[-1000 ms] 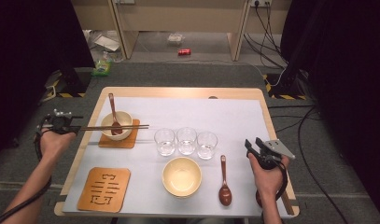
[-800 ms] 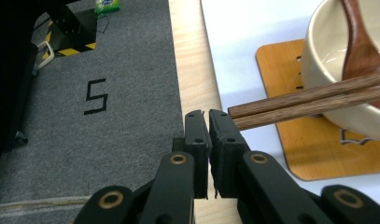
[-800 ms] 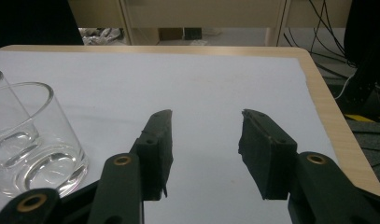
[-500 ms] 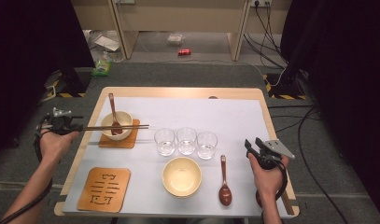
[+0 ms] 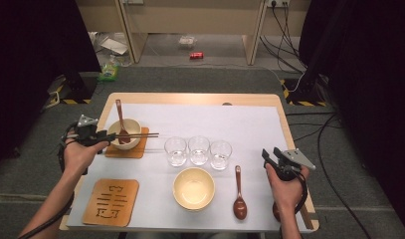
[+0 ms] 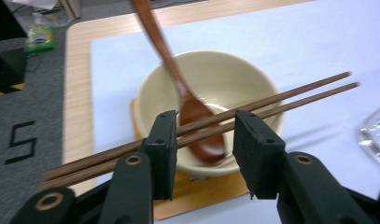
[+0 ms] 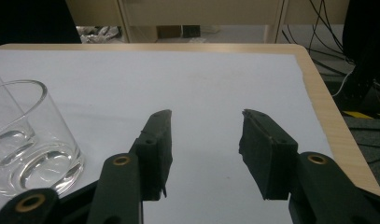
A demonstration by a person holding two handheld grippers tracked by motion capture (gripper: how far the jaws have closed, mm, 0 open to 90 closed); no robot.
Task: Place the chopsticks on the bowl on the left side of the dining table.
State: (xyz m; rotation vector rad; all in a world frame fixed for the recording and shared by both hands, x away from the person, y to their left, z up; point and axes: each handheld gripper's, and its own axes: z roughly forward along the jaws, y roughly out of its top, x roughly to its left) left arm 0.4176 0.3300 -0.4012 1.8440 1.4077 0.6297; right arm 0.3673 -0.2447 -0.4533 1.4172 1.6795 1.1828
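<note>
the left gripper (image 5: 104, 135) is at the mid left of the high view, right by the cream bowl (image 5: 124, 133). its jaws have just been opening. in the left gripper view the two black jaws stand apart w/ a gap, and the brown chopsticks (image 6: 253, 105) run across btwn them. the left jaw looks like it touches the sticks, the right jaw is off them, so it's not a squeeze. the chopsticks lie flat over the bowl's rim, from lower left to upper right in that view. a brown spoon (image 6: 187, 100) sits in the bowl w/ its handle going up to the top of the frame. the bowl stands on a wood mat (image 5: 133, 150).

the right gripper (image 5: 272, 153) is at the lower right of the high view, well apart from the bowl. in the right gripper view its jaws are wide open w/ nothing btwn them, just white table cover (image 7: 201, 84) under them. a clear glass (image 7: 26, 140) is at the left edge there.

in the high view three glasses stand in a row in the middle, a 2nd bowl (image 5: 193, 188) and a 2nd spoon (image 5: 239, 196) are low center, and a cut-out mat (image 5: 110, 202) is at the lower left.
</note>
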